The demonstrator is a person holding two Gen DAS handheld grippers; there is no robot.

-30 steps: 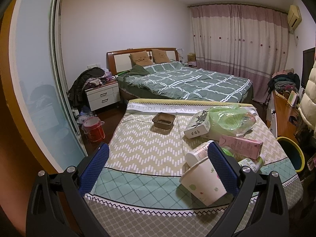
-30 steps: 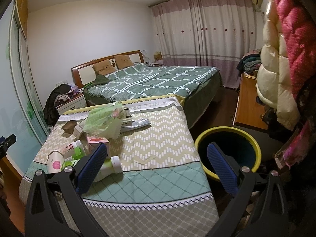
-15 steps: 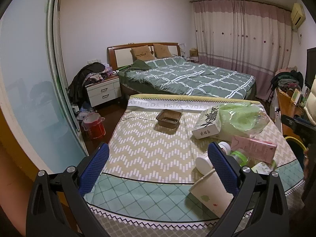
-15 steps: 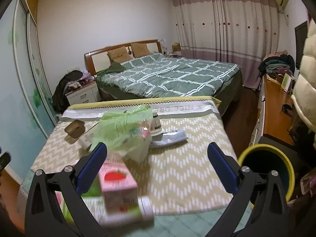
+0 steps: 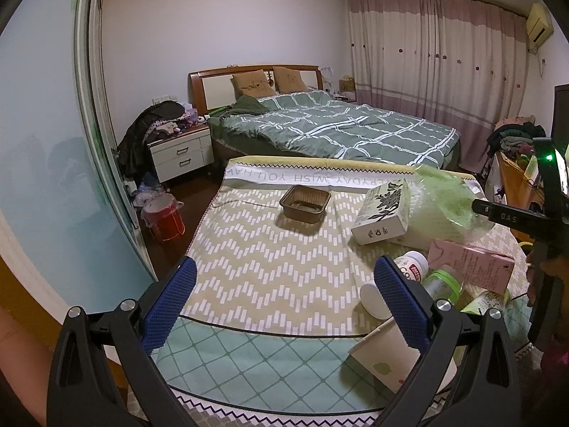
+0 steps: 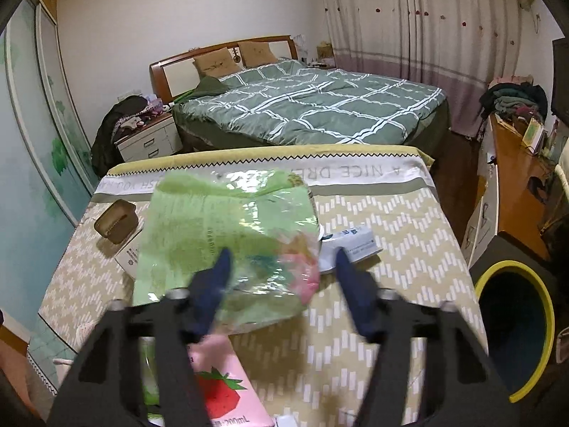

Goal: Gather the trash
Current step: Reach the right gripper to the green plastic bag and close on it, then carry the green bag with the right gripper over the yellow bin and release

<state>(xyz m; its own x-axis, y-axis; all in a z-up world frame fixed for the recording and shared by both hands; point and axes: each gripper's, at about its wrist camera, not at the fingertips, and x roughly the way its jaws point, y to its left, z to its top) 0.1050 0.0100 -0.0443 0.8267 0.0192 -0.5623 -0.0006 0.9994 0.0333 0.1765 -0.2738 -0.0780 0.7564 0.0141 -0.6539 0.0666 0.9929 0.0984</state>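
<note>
Right, your right gripper, jaws just closing but not yet pinching, has the green bag dead ahead between them.

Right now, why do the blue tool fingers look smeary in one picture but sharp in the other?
Right wrist view: the right tool is motion-blurred, its jaws just closing around the green plastic bag, not visibly pressing it. Left wrist view: the left tool is crisp. Both fisheye views bend straight edges.
</note>
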